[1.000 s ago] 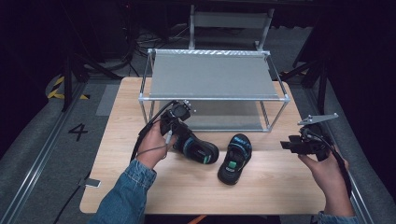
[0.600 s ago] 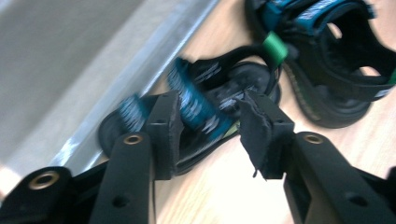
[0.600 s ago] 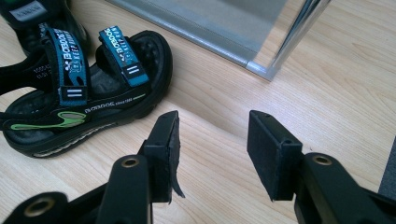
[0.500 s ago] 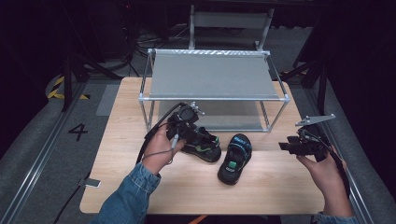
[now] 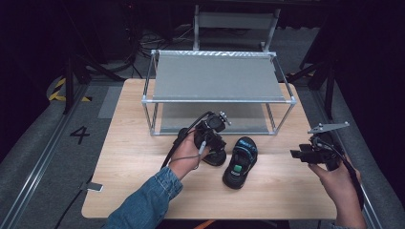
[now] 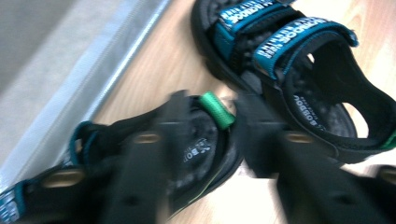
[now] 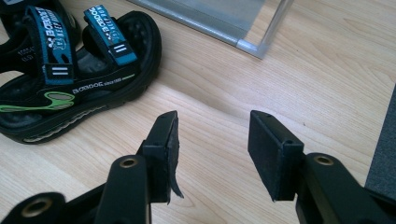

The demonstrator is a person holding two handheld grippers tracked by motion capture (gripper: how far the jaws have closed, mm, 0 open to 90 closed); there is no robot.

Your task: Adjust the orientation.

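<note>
Two sandals lie on the table (image 5: 143, 191), just in front of a metal rack (image 5: 217, 78). At the left of the high view, the left gripper (image 5: 215, 145) bears down on the left sandal (image 5: 216, 157), which sits close to the rack's front rail and just beside its mate. In the left gripper view, the two black jaws straddle this sandal's heel (image 6: 205, 140): one jaw lies over the inside of the heel cup, the other stands outside the back strap, and the green pull loop (image 6: 217, 109) shows in the gap between them. The jaws have just been closing with the heel strap between them; the blur hides whether the pads press it, so a firm grasp cannot be told. The right sandal (image 5: 240, 162) lies free on the wood, toe toward the rack, its blue straps (image 7: 107, 35) fastened. Farther right, the right gripper (image 5: 298, 155) is held near the table's right edge, well apart from both sandals. In the right gripper view, its jaws stand released with bare wood between them, the right sandal (image 7: 79, 79) up and to the left of them.
</note>
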